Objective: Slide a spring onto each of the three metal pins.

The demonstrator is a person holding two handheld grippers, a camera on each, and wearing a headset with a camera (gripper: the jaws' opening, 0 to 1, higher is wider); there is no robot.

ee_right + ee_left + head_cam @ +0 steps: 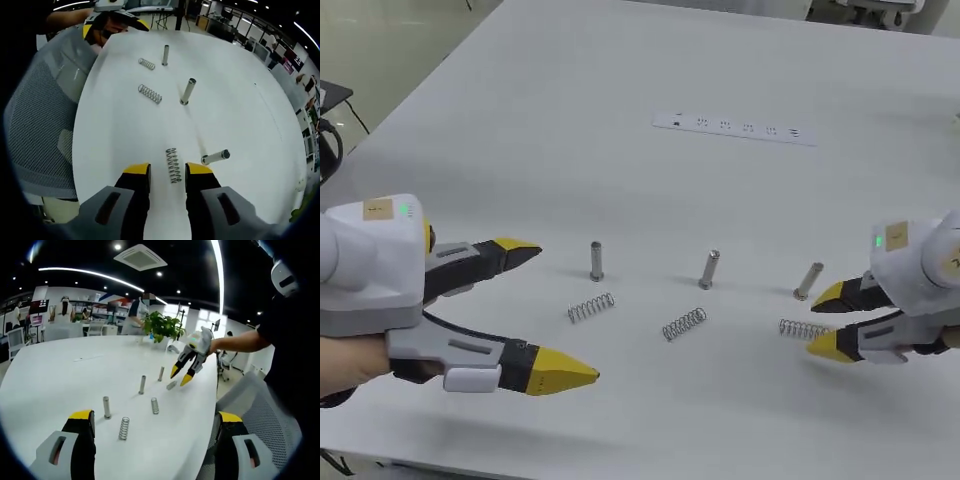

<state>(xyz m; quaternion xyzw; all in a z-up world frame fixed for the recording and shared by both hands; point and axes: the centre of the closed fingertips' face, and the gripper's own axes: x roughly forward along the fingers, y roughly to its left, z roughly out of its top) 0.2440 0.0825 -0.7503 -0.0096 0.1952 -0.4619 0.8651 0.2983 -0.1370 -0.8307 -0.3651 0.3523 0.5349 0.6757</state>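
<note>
Close right claw (168,171), half open and empty, squarely across spring (173,165) at lower centre; lift level toward nearest pin (215,157). Hold left claw (563,311), wide open and empty, clear.

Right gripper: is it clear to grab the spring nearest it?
Probably yes. The right gripper is open, the spring lies with its near end between the fingers, and the nearest pin stands off to one side.

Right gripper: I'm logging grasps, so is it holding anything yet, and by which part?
Nothing is held. The right gripper is open, its fingers either side of the near end of a spring lying on the table.
</note>
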